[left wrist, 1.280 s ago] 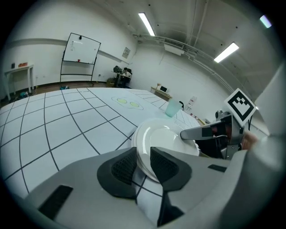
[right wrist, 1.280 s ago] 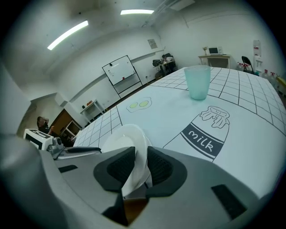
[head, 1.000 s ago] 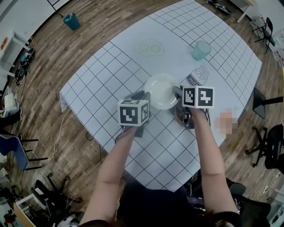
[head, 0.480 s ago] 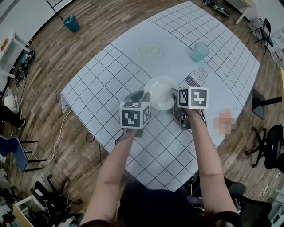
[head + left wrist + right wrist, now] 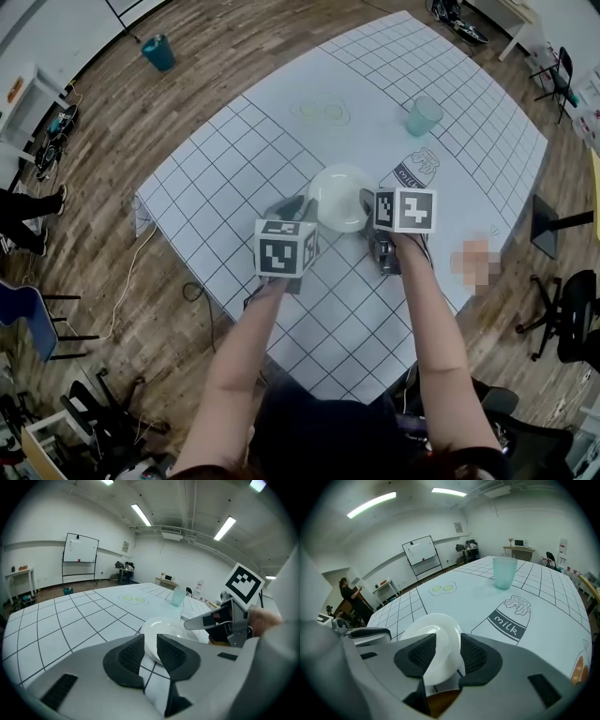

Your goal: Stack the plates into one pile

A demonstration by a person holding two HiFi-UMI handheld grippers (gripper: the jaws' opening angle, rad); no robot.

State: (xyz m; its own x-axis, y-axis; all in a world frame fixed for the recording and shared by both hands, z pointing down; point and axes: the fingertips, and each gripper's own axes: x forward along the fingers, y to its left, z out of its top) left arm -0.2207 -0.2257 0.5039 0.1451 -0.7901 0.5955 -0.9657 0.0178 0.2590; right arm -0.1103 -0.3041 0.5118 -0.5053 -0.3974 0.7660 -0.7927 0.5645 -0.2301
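White plate (image 5: 339,192) is clenched at its rim by left tongs (image 5: 151,642), right tongs (image 5: 449,647) opening around its right edge

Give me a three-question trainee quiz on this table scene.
1. True or false: the translucent teal cup stands upright, apart from the round white plate.
2. What sits between the left gripper's jaws? A the plate's rim; B the cup; C nothing.
3. Fill in: the bottle drawing on the gridded table sheet reads ____.
Key: 1 true; 2 A; 3 milk.
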